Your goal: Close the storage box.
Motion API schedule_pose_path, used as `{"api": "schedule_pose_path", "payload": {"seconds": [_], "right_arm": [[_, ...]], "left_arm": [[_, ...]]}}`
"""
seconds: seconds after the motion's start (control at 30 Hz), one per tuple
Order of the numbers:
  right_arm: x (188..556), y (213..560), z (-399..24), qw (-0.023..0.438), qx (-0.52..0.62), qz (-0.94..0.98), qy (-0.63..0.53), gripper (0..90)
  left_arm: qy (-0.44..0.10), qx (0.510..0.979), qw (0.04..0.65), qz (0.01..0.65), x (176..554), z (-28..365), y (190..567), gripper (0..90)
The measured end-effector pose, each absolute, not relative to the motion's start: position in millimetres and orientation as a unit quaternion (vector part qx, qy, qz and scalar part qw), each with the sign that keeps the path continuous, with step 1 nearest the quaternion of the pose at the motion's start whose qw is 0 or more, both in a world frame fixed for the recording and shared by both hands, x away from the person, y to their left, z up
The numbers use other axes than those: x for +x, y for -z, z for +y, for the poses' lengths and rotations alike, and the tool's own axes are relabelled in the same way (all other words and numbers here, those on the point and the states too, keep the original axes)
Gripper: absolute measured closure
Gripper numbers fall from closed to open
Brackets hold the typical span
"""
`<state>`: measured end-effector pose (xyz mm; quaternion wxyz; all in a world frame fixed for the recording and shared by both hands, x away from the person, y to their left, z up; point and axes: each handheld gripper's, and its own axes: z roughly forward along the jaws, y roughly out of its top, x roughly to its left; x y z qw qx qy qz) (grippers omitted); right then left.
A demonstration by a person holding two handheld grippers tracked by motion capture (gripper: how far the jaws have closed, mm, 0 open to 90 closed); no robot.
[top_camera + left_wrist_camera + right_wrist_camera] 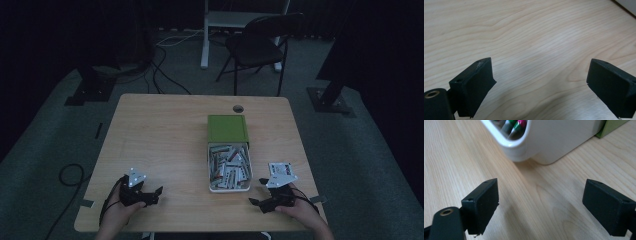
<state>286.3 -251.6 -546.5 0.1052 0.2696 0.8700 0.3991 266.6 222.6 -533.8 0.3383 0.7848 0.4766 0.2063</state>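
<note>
Sitting close to the near edge of the table [165, 130], both grippers are empty right now. Left gripper [156, 194] is by the near left corner with its jaws spread wide, and its own view has just bare wood grain between them. Right gripper [260, 192] is near the near right corner, jaws also wide apart, nothing held, pointing toward the white bin [212, 186]. From the right gripper view, the bin's rounded corner [524, 150] sits just ahead of the jaws, not touching them. That bin is stuffed with small packets [229, 167], mostly white with red and green bits, all jumbled. Right behind it, touching its far end, is a green box [227, 128] around the middle of the table. Past the far edge there's a dark folding chair [255, 47] on the floor.
</note>
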Motion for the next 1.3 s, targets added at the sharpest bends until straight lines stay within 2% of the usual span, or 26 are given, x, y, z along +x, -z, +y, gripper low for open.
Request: {"api": "schedule_pose_path", "payload": {"seconds": [0.57,1.3], "right_arm": [[287.7,528.0,-259.3,0.111,0.297,0.838,-0.444,13.2],[293.1,513.8,-258.8,0.117,0.305,0.810,-0.488,13.3]], "left_arm": [[-0.188,0.804,0.396,0.402,264.7,174.2,521.3,7.8],[-0.186,0.801,0.446,0.352,275.8,133.4,509.0,7.8]]}}
